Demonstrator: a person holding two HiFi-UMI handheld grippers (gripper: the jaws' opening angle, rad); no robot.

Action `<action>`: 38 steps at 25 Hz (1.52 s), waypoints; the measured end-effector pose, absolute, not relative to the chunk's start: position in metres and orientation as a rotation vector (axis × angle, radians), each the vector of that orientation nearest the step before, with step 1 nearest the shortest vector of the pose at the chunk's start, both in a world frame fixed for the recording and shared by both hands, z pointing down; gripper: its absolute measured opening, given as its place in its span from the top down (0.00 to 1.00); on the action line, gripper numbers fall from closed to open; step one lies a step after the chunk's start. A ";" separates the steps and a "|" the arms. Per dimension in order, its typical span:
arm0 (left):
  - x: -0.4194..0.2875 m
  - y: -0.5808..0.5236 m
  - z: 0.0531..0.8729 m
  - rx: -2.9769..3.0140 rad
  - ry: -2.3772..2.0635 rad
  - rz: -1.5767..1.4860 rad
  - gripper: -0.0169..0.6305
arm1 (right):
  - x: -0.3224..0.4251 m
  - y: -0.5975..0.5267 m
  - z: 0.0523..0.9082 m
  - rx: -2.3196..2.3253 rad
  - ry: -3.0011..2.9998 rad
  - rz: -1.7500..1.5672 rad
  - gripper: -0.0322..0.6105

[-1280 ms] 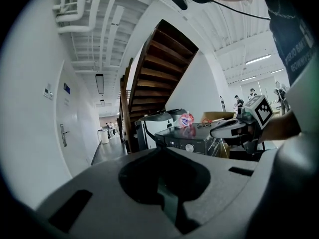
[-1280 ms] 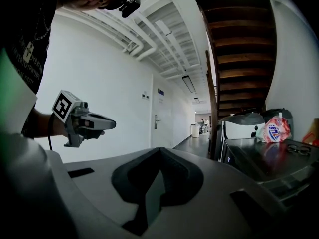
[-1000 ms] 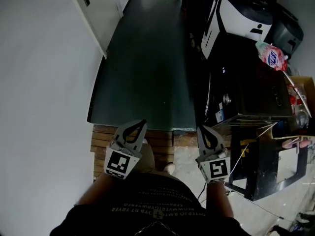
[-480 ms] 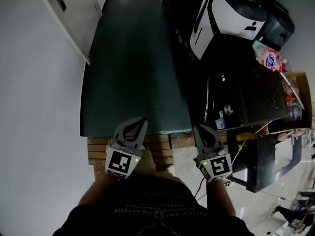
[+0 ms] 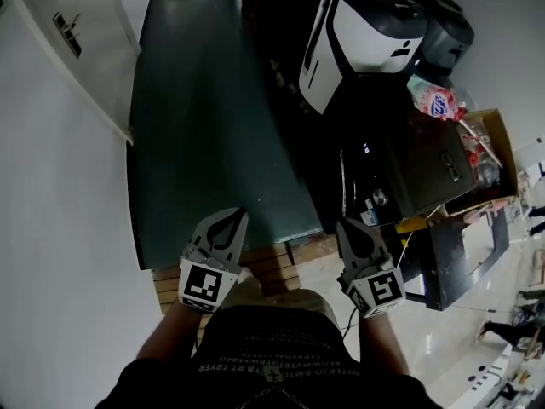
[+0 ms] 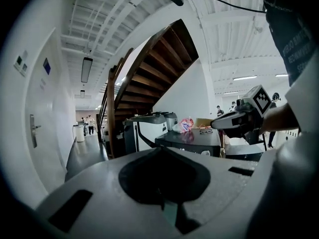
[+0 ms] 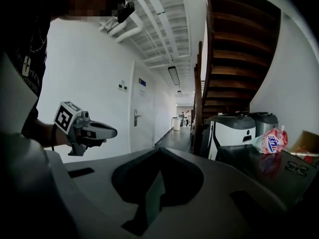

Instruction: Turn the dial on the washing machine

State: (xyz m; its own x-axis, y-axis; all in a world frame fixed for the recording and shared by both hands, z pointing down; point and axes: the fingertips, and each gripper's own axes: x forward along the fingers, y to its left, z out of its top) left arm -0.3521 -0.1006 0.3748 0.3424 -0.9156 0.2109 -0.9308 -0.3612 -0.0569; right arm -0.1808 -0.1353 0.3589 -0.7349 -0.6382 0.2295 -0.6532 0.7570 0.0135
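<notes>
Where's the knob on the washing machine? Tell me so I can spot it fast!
Find the big white-and-black machine; right beside it, nearer the person, stands a dark boxy washing machine with a pink bag on top. On its front, near the top edge, sits the dial: the only small round silvery knob there, unlike the flat blue sticker beside it.

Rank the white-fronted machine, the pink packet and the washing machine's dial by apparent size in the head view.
Largest: white-fronted machine.
Next: pink packet.
Smallest: dial, on the dark washing machine.
</notes>
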 end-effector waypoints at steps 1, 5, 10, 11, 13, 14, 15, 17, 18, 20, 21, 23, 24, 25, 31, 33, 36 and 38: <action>-0.353 -0.105 0.372 2.522 -1.724 0.309 0.97 | -0.180 -0.137 0.354 1.039 -2.730 0.092 0.95; -0.340 -0.128 0.371 2.539 -1.665 0.287 0.97 | -0.161 -0.145 0.348 1.123 -2.696 0.090 0.95; -0.296 -0.160 0.362 2.633 -1.576 0.314 0.97 | -0.117 -0.167 0.353 1.242 -2.647 0.100 0.95; -0.288 -0.167 0.361 2.646 -1.567 0.320 0.97 | -0.109 -0.172 0.354 1.259 -2.646 0.100 0.95; -0.267 -0.180 0.357 2.666 -1.542 0.323 0.97 | -0.094 -0.181 0.350 1.287 -2.646 0.096 0.95; -0.256 -0.186 0.354 2.682 -1.525 0.321 0.97 | -0.086 -0.184 0.347 1.300 -2.644 0.087 0.95; -0.245 -0.193 0.351 2.701 -1.508 0.323 0.97 | -0.077 -0.188 0.344 1.313 -2.639 0.074 0.95; -0.223 -0.208 0.345 2.739 -1.482 0.336 0.97 | -0.055 -0.197 0.341 1.347 -2.624 0.057 0.95; -0.212 -0.215 0.343 2.756 -1.473 0.339 0.97 | -0.043 -0.202 0.341 1.367 -2.617 0.057 0.95; -0.191 -0.229 0.336 2.787 -1.459 0.335 0.97 | -0.020 -0.209 0.342 1.406 -2.604 0.063 0.95; -0.181 -0.234 0.333 2.802 -1.452 0.331 0.97 | -0.009 -0.211 0.343 1.420 -2.598 0.063 0.95; -0.163 -0.240 0.327 2.825 -1.440 0.325 0.97 | 0.009 -0.213 0.346 1.434 -2.587 0.065 0.95; -0.154 -0.242 0.327 2.830 -1.433 0.325 0.97 | 0.017 -0.214 0.349 1.436 -2.580 0.070 0.95; -0.147 -0.243 0.327 2.832 -1.424 0.328 0.97 | 0.024 -0.215 0.352 1.439 -2.573 0.077 0.95; -0.118 -0.241 0.340 2.849 -1.328 0.399 0.97 | 0.042 -0.222 0.372 1.450 -2.547 0.137 0.95; -0.117 -0.246 0.345 2.843 -1.312 0.416 0.97 | 0.042 -0.226 0.380 1.445 -2.531 0.150 0.95; -0.114 -0.257 0.352 2.840 -1.276 0.441 0.97 | 0.044 -0.237 0.390 1.449 -2.497 0.149 0.95; -0.110 -0.265 0.357 2.843 -1.249 0.453 0.97 | 0.045 -0.245 0.400 1.453 -2.465 0.143 0.95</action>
